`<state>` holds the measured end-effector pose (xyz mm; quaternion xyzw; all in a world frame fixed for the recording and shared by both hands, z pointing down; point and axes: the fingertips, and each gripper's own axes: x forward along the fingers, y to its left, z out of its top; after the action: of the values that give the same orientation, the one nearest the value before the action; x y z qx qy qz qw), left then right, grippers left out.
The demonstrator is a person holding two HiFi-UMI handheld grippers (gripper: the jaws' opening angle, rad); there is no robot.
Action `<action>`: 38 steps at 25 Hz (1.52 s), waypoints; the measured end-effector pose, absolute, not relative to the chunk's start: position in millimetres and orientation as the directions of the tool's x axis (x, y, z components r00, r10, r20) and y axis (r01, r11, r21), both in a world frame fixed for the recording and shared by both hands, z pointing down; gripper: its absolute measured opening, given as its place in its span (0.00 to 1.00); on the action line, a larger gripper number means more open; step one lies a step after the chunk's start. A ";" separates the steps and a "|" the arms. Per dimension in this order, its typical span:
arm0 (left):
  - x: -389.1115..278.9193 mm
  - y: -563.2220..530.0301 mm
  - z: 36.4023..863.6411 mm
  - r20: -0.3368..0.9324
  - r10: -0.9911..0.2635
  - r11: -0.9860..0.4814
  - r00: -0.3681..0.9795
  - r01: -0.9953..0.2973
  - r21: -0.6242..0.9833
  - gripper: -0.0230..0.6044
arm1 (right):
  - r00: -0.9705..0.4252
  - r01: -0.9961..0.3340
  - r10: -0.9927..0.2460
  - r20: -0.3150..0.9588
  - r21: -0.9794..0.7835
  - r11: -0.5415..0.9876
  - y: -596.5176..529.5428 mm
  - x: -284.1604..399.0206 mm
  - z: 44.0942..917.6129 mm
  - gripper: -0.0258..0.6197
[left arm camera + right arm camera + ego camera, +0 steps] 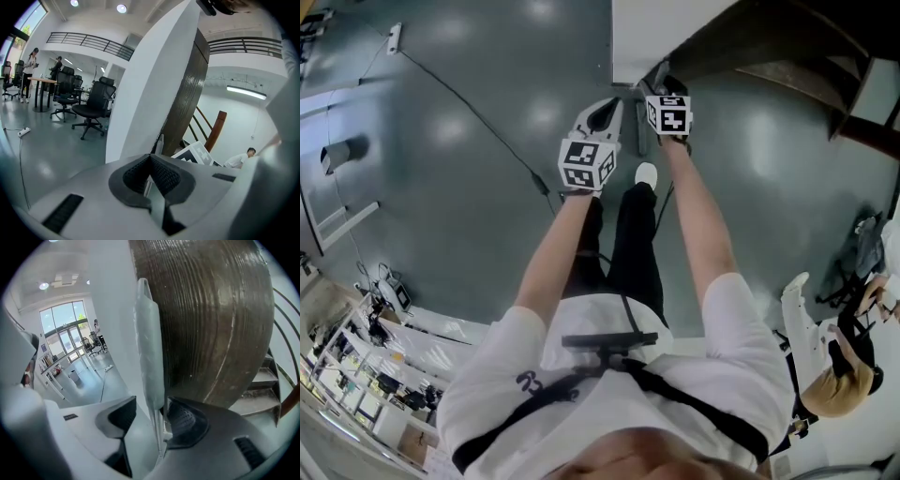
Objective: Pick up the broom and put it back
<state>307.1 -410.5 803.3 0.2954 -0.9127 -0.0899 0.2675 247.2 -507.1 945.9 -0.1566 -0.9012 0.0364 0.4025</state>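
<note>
A: Item one, right gripper (152, 405). State?
B: Jaws wide apart. Broom (149, 348) handle upright between them, hard by the right-hand pad, contact uncertain; well clear of the other pad. No squeeze visible. Reads as a release, or a loose guard against toppling.
A: Item two, left gripper (150, 158)?
B: Pads together at the tips, nothing discernibly gripped. Held nearer the body in the head view, off the broom. Probably spare for this step.
A: Broom, location?
B: Standing on end in the corner between white wall (115, 329) and dark stair panel (211, 324). Handle top also visible beyond the left gripper. Brush end out of view, so footing on the floor (487, 216) unconfirmed.
A: Reason for that spot?
B: Propped on two sides by the corner; apparently the put-back place. Task judged nearly done.
A: Risk?
B: Slide along the wall on withdrawal, if brushed by the near pad.
</note>
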 end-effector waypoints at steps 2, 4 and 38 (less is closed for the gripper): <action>306.4 -411.7 802.9 0.433 -0.588 0.809 -0.683 -0.490 0.325 0.06 | -0.628 0.254 0.303 0.717 -0.179 0.951 -508.6 248.2 945.8 0.21; 306.0 -412.6 799.7 0.431 -0.588 0.809 -0.684 -0.491 0.325 0.06 | -0.626 0.264 0.305 0.718 -0.173 0.949 -508.8 252.4 941.8 0.19; 405.5 -315.8 469.7 0.095 -0.586 0.800 -0.805 -0.555 0.227 0.06 | -0.959 0.233 0.241 0.150 -0.071 0.970 -444.5 424.1 462.1 0.19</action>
<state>405.5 -315.8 469.7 0.3017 -0.9453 -0.0943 0.0805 424.1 -444.5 462.1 -0.1196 -0.9893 0.0262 0.0789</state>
